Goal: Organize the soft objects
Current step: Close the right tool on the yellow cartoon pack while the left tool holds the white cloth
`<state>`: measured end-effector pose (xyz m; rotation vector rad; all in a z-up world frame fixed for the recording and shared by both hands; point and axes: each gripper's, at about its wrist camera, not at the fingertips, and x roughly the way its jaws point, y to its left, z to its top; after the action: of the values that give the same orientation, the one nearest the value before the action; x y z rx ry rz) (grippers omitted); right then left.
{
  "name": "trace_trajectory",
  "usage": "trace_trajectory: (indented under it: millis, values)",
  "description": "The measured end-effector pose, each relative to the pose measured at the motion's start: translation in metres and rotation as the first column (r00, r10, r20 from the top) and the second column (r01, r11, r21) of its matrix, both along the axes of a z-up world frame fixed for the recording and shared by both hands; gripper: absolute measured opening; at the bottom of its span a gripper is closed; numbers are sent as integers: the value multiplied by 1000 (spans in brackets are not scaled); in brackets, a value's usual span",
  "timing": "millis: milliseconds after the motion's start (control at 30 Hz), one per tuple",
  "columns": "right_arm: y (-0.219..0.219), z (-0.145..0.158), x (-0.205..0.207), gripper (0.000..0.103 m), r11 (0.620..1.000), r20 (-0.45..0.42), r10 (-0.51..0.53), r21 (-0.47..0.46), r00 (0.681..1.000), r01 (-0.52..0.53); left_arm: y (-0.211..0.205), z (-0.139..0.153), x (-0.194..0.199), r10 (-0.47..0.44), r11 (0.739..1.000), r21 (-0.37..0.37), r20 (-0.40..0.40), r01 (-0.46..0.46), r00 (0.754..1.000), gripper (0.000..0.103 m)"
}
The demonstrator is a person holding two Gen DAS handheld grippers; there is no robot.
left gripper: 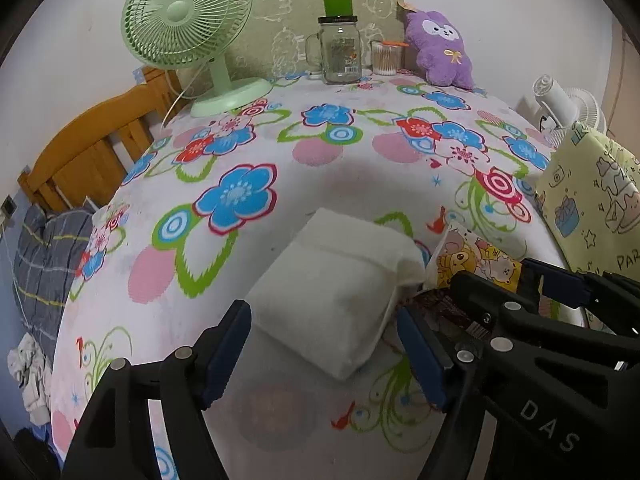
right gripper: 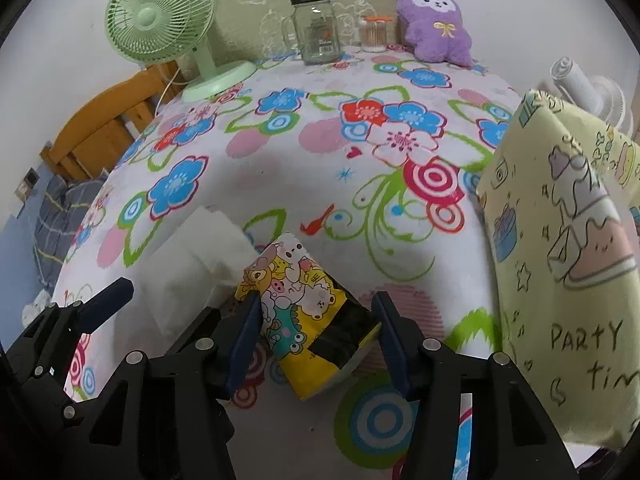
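Observation:
A white folded soft pack lies on the flowered tablecloth. My left gripper is open, its fingers on either side of the pack's near end. A yellow cartoon-print packet lies to the right of the white pack. My right gripper is open, its fingers on either side of the packet. The right gripper also shows in the left wrist view, and the left gripper in the right wrist view. A purple plush toy leans at the far edge.
A green desk fan, a glass mug jar and a cotton-swab jar stand at the back. A pale yellow "party time" printed bag stands at the right. A white fan is behind it. A wooden chair is left.

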<state>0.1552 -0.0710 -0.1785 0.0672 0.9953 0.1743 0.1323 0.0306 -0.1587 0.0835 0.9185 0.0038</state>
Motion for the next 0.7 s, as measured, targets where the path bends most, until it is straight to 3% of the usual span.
trace_trajectory:
  millis: [633, 700]
  values:
    - [7, -3, 28, 57, 1000, 5, -18, -17, 1000, 18, 7, -13, 35, -25, 998, -66, -43, 22, 999, 78]
    - [8, -4, 29, 57, 1000, 8, -16, -20, 1000, 16, 8, -14, 36, -34, 995, -96, -50, 29, 998, 69]
